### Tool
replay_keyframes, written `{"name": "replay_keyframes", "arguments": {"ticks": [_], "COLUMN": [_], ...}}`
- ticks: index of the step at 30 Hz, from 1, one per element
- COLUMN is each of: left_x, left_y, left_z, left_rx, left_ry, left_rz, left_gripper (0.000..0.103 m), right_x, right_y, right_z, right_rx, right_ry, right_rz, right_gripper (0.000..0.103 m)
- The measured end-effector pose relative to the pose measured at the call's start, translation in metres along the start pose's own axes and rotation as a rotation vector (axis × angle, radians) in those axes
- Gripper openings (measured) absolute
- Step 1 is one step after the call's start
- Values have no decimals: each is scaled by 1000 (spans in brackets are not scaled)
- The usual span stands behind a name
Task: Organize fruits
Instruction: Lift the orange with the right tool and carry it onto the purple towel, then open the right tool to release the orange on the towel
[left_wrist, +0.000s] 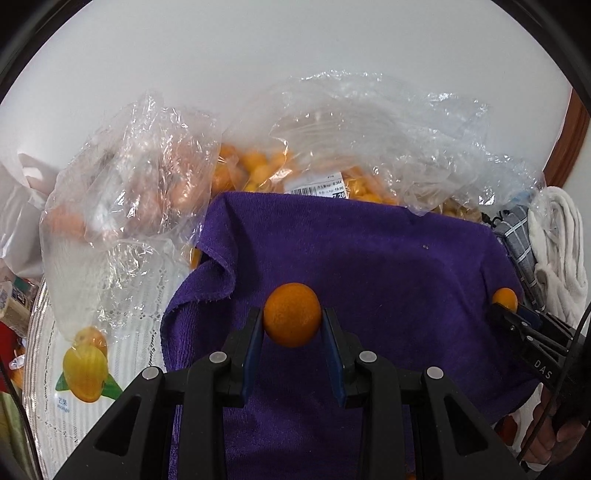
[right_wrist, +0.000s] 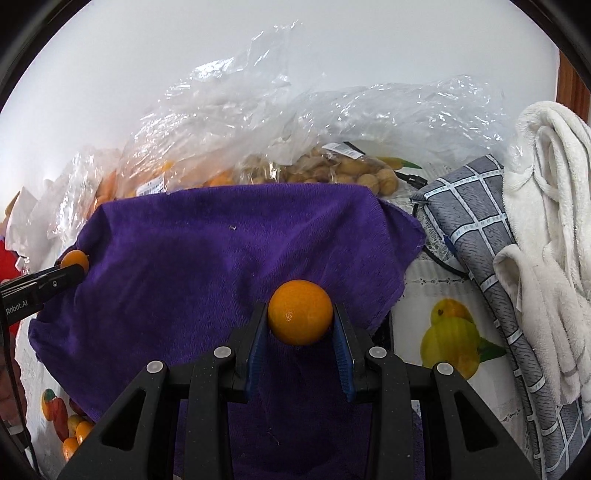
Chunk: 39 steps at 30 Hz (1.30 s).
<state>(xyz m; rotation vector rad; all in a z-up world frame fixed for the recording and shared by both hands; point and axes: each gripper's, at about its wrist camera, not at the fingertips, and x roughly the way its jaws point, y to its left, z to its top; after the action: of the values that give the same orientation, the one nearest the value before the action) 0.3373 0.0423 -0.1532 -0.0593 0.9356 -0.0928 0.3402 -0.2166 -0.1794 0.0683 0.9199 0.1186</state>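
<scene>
Over the cloth: at the centre of each wrist view you hold one small round orange fruit above the purple terry cloth (left_wrist: 369, 266) that is spread on the table.
Left gripper (left_wrist: 292, 325): your blue pads are clamped on the left orange fruit (left_wrist: 292, 314), which bulges forward past the tips.
Right gripper (right_wrist: 300, 323): closed the same way on the right orange fruit (right_wrist: 300, 312); in the left view it enters at 3 o'clock.
Why so: both point steeply down at the cloth, likely as the soft spot to set fruit where it will not roll.
Source: the clear crinkled plastic bags (left_wrist: 332, 147) at 12 o'clock hold more orange fruit; a bag of tan round fruit (right_wrist: 351, 171) lies at 1 o'clock in the right view.
Beside: grey checked cloth (right_wrist: 480, 229) and white fluffy towel (right_wrist: 546, 206) at 3 o'clock.
Hard to tell: whether either fruit touches the cloth; the bag contents blur behind the plastic; the label print is unreadable.
</scene>
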Motion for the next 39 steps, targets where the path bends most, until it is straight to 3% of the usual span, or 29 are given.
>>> {"name": "replay_keyframes", "arguments": {"ticks": [12, 14, 18, 22, 33, 35, 38, 39], "left_x": [10, 12, 14, 16, 9, 2, -16, -24], "left_y": [-5, -7, -6, -5, -13, -15, -16, -16], "left_z": [-2, -2, -1, -2, 1, 3, 8, 9], "left_rx": [19, 20, 14, 13, 15, 26, 38, 36], "left_ry": [52, 57, 76, 93, 129, 121, 68, 43], "left_rz": [27, 30, 38, 44, 37, 31, 35, 40], "left_gripper": [30, 30, 30, 30, 31, 38, 59, 60], "right_x": [2, 1, -5, -12, -51, -59, -74, -78], "right_y": [3, 4, 5, 6, 8, 8, 8, 8], "right_z": [-1, -1, 0, 1, -10, -14, -22, -25], "right_rx": [-21, -22, -23, -8, 2, 7, 4, 2], "right_ry": [6, 3, -9, -15, -40, -51, -36, -29], "right_rz": [-11, -8, -18, -23, -103, -122, -157, -158], "right_gripper": [34, 38, 55, 62, 63, 63, 63, 63]}}
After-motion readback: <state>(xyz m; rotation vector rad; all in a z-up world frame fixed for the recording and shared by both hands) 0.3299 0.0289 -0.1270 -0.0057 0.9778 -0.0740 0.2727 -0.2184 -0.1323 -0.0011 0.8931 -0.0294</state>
